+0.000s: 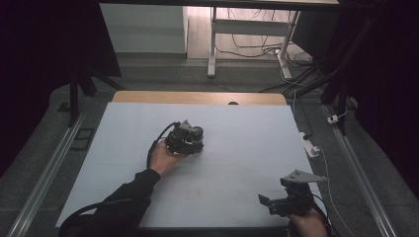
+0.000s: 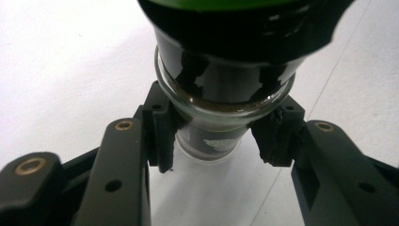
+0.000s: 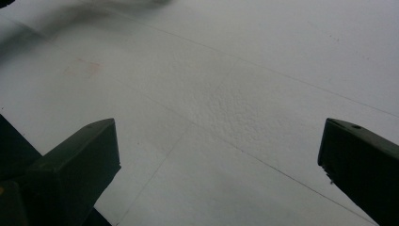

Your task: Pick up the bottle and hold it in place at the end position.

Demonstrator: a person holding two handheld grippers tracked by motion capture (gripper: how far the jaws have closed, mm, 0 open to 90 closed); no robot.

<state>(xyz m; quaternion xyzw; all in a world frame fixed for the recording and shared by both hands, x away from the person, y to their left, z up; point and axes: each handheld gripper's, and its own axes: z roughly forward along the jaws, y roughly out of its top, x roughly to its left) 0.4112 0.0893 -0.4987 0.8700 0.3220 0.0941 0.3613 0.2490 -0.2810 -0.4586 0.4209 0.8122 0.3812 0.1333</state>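
A small glass jar (image 2: 221, 94) with dark contents and a dark cap with a green top sits between the jaws of my left gripper (image 2: 214, 141). Both pads (image 2: 162, 136) press on its lower body, so the gripper is shut on it. From the high view, that gripper (image 1: 190, 140) is over the middle of the white table sheet (image 1: 237, 133), the jar (image 1: 196, 132) at its tip. My right gripper (image 1: 271, 201) rests near the sheet's front right corner. Its jaws stand wide apart over bare sheet (image 3: 219, 136), with nothing between them.
The white sheet covers a wooden table (image 1: 197, 97) whose far edge shows behind it. A white adapter with a cable (image 1: 310, 147) lies off the sheet's right edge. Metal rails (image 1: 44, 173) run along both sides, and a white desk frame (image 1: 212, 44) stands beyond the table.
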